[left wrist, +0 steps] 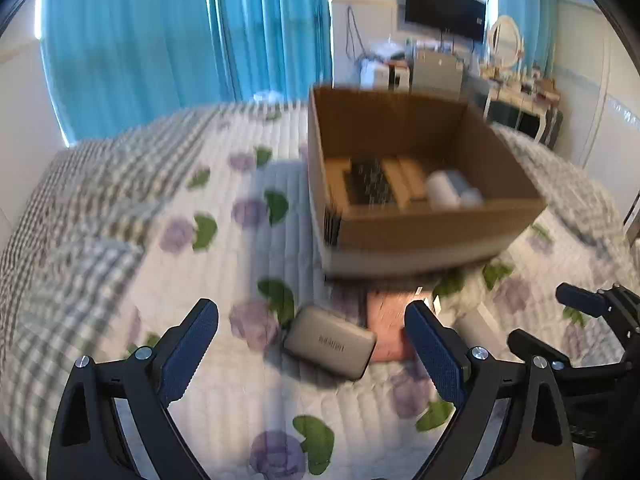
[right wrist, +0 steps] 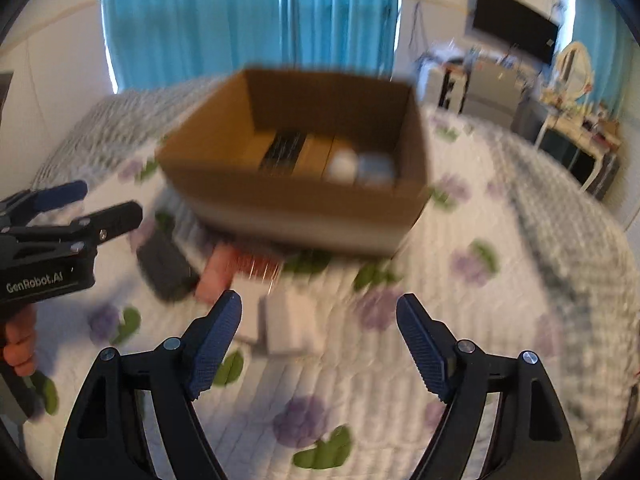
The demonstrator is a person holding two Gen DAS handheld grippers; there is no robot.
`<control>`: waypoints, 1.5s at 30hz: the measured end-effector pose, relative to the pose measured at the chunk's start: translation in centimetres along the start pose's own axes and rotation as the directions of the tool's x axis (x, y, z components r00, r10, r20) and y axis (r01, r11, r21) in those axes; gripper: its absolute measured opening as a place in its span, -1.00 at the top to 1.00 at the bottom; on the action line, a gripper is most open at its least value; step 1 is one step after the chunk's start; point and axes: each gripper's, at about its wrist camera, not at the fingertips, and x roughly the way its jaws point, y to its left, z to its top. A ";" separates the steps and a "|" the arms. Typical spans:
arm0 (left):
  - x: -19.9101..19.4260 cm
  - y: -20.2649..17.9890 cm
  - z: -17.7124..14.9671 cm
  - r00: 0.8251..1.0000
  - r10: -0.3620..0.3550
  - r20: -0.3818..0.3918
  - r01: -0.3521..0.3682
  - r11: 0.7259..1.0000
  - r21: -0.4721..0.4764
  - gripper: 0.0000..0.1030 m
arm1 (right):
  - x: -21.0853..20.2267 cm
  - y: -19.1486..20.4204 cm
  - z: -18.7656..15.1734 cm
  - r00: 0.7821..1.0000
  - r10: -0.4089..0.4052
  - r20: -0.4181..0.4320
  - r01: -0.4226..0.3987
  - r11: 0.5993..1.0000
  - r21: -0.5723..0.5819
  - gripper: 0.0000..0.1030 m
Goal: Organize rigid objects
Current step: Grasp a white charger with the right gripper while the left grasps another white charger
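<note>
Left gripper [left wrist: 312, 320] (spread) above power bank [left wrist: 330, 342]

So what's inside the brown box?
In the cardboard box: a black flat thing and some white rounded containers. It's blurry, and the near wall hides the front of the floor.

Both grippers hang side by side, jaws spread wide with nothing between them — the left gripper [left wrist: 312, 332] and the right gripper [right wrist: 319, 320]. Bare fingers [right wrist: 18, 344] grip the left handle.

"GenRobot.AI" on left gripper [right wrist: 76, 204]; case [left wrist: 331, 342] txt prob unreadable.
</note>
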 end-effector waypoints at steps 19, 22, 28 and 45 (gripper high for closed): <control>1.7 -1.2 -1.7 0.997 0.000 -0.073 0.001 1.000 0.010 -0.86 | 4.3 0.6 -2.2 0.996 -0.008 -0.090 0.008 1.000 -0.001 0.47; 1.5 -2.5 -1.8 0.996 -0.006 -0.086 0.008 1.000 0.020 -0.86 | 2.7 -0.9 -2.5 0.998 -0.019 -0.059 0.022 0.998 0.051 0.47; 2.3 -6.1 -2.0 0.994 -0.032 -0.104 0.036 0.998 0.042 -0.86 | 0.0 -4.0 -2.6 0.997 -0.076 0.014 0.074 0.988 0.139 0.47; 7.1 -10.0 -2.5 0.976 -0.141 -0.164 0.158 0.982 0.098 -0.02 | -0.2 -5.9 -1.8 0.997 -0.081 0.005 0.078 0.979 0.191 0.47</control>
